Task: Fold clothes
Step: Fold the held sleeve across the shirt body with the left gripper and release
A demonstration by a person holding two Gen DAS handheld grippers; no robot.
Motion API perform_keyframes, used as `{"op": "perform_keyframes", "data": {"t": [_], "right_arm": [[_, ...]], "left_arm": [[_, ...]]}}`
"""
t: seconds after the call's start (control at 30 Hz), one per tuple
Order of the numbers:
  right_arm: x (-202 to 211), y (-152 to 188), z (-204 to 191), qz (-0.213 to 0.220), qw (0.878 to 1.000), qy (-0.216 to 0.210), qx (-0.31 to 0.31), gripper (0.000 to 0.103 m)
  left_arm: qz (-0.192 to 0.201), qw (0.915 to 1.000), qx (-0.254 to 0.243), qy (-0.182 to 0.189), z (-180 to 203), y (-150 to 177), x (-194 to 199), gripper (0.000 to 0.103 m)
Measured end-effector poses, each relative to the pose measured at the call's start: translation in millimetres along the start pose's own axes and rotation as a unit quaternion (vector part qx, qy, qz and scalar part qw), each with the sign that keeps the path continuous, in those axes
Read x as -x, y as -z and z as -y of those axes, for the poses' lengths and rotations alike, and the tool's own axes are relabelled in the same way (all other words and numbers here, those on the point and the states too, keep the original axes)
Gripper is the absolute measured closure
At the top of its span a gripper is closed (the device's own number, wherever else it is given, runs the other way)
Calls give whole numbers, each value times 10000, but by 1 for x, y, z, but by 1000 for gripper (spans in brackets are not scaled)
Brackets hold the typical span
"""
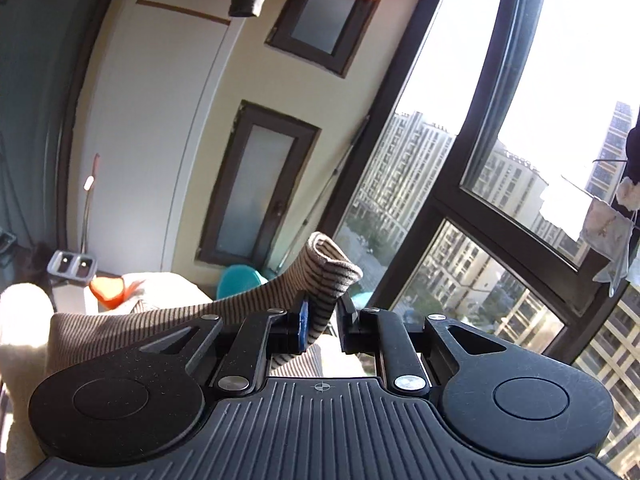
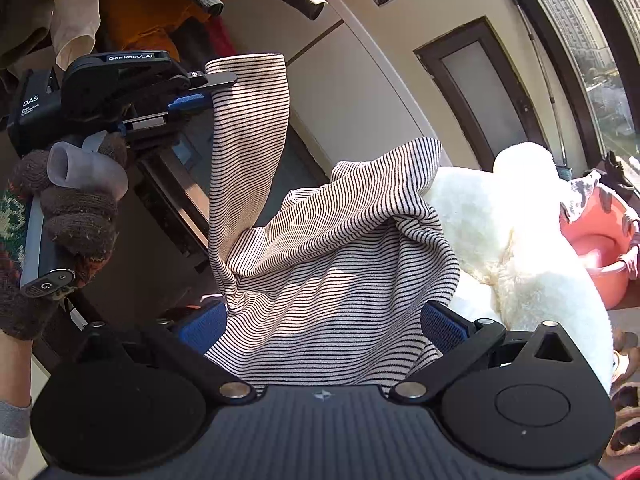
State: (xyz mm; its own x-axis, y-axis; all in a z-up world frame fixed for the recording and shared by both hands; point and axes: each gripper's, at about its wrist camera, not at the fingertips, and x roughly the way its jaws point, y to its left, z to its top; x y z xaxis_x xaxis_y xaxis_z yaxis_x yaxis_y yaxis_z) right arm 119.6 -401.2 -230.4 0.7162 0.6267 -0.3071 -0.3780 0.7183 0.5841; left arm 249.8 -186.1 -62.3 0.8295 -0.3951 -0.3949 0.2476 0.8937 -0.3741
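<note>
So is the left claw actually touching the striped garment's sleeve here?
Touching. In the right wrist view the left claw is clamped on the edge of the striped sleeve, which hangs from it; the left wrist view shows fabric between its pads.

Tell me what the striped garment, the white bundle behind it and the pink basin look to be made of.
Striped garment: thin, soft knit, probably cotton jersey, matte; it drapes in loose folds with fine dark stripes on cream.
White bundle: plush fleece or faux fur, judging by its fuzzy nap.
Pink basin: likely moulded plastic; smooth, slightly glossy rim.
</note>
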Motion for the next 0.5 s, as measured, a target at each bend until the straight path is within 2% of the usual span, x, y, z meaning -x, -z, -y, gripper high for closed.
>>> {"op": "perform_keyframes", "data": {"t": [0.27, 0.4, 0.5], "right_arm": [[7, 5, 15, -125, 9997, 216, 19, 0], [9, 10, 23, -197, 9996, 193, 3, 0], [9, 13, 26, -213, 9996, 196, 9, 0]], "left_arm": [[-334, 9994, 7, 32, 9, 24, -40, 87], [-526, 9984, 201, -17, 4, 37, -53, 87], [-701, 9973, 172, -114, 4, 50, -64, 82]]}}
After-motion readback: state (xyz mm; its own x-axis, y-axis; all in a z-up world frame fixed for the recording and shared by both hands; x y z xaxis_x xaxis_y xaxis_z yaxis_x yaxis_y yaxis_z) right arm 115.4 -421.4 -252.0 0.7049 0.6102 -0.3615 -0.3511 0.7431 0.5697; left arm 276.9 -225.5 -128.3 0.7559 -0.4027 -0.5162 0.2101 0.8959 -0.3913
